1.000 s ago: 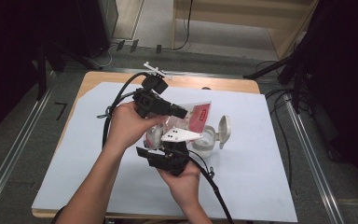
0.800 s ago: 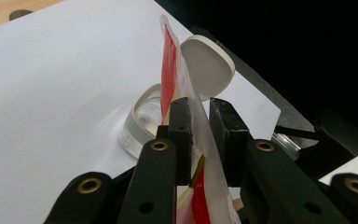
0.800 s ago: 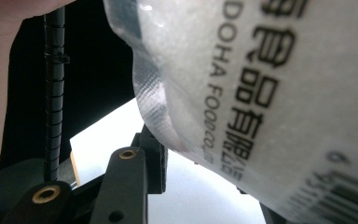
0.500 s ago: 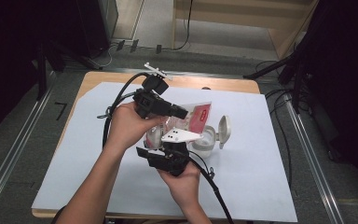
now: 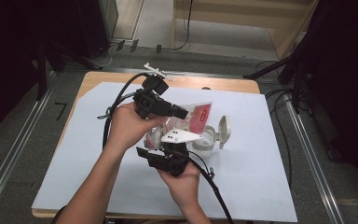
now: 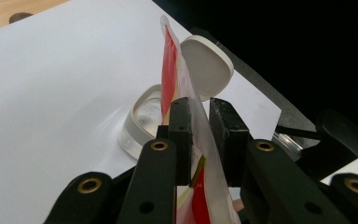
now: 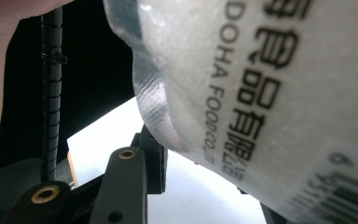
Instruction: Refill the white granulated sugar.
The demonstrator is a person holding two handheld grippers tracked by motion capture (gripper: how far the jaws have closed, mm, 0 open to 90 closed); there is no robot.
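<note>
plastic pouch (image 5: 193, 114) sags soft and light over the open jar (image 5: 205, 140); my left hand-held gripper (image 6: 199, 135) pinches its edge, right hand-held gripper (image 5: 168, 147) state unclear. i'd grip the seams.

A wooden surface (image 5: 223, 84) carried a big white paper sheet (image 5: 98, 158) over most of its top. On the sheet sat a clear container (image 5: 204, 143), its white hinged lid (image 5: 224, 131) flipped open to one side.

Even overhead light, dark surroundings; the close gripper views blur near objects
</note>
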